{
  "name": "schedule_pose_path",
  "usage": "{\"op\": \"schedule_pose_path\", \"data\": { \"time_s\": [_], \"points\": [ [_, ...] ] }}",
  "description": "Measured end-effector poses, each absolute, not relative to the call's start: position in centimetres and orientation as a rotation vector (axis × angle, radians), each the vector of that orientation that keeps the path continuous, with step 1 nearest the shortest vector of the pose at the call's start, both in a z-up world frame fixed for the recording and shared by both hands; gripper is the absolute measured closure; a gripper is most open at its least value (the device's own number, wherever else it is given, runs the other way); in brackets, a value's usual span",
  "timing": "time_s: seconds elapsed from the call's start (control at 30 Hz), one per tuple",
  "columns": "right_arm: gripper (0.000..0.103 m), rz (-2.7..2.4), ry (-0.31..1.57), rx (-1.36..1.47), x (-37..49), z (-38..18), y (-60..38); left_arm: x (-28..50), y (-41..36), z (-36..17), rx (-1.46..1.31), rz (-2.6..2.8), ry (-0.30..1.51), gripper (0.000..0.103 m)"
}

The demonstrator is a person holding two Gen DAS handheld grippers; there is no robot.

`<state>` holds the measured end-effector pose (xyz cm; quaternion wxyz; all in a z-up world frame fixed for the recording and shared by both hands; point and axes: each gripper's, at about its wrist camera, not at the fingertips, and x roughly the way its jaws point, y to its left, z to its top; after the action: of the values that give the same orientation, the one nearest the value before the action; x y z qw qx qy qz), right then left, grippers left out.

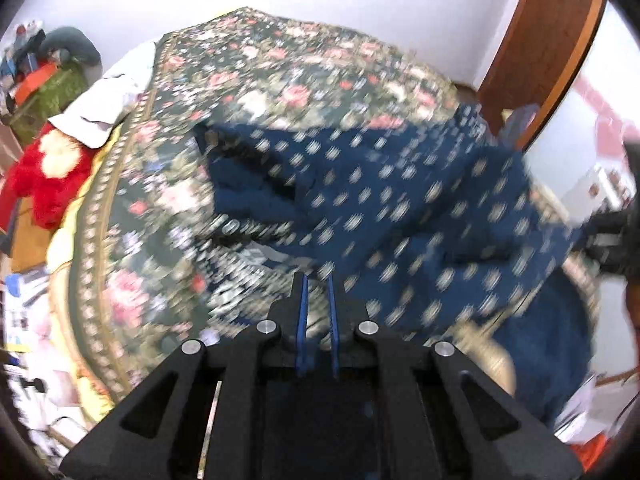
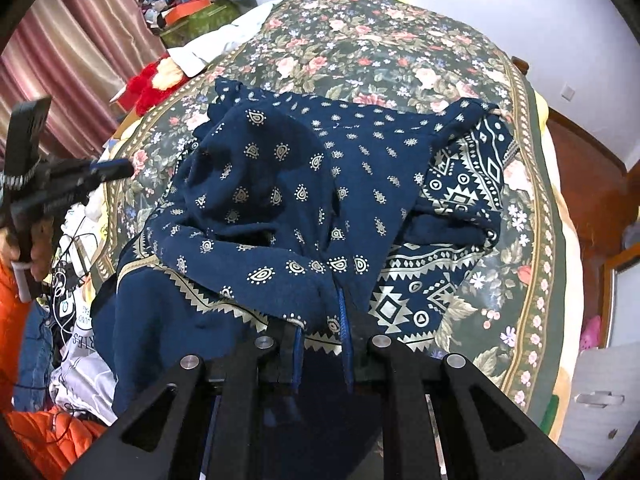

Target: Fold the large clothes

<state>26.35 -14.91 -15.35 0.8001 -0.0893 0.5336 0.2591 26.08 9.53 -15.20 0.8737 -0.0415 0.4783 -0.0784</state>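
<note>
Garment [image 2: 288,200], navy w/ pale paisley dots and a geometric border panel, lies bunched on the floral bedspread [image 2: 380,40], nearer the front edge of the bed; one part hangs over that edge toward the clutter below. Progress, as I judge it: early; cloth is rumpled, layers overlap at odd angles, no clean crease or squared stack visible; one flap looks thrown over the middle, so maybe a first rough fold is under way, but can't say for sure. Left to do: flatten, line up edges, fold down to a compact shape.

Tongs: right gripper [image 2: 322,320] has its blue pads close together, w/ the navy fabric's hem draped over and between the tips; reads as pinching the garment's near edge. Left gripper [image 1: 318,292] also has pads nearly pressed together; its view is badly motion-blurred, the cloth sits right at the tips, and whether a fold of it is caught btwn them I can't tell. In the right view the left gripper shows at the far left, apart from the garment's main mass, gripped by a hand [image 2: 38,248].
</note>
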Motion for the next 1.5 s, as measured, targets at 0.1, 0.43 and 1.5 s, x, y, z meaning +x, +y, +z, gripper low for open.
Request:
{"op": "schedule_pose_path", "data": {
  "time_s": [0.1,0.43,1.5],
  "points": [
    [0.092,0.553,1.138,-0.182,26.2,-15.7,-15.2,27.9,7.5,-16.0,-0.152,-0.25,1.019,0.084],
    [0.092,0.532,1.182,-0.241,25.0,-16.5,-17.1,29.0,3.3,-22.1,0.046,-0.247,1.119,0.061],
    [0.007,0.255,1.042,-0.461,34.1,-22.9,-13.6,33.4,7.4,-25.6,-0.028,-0.125,1.126,0.029]
  ]
}}
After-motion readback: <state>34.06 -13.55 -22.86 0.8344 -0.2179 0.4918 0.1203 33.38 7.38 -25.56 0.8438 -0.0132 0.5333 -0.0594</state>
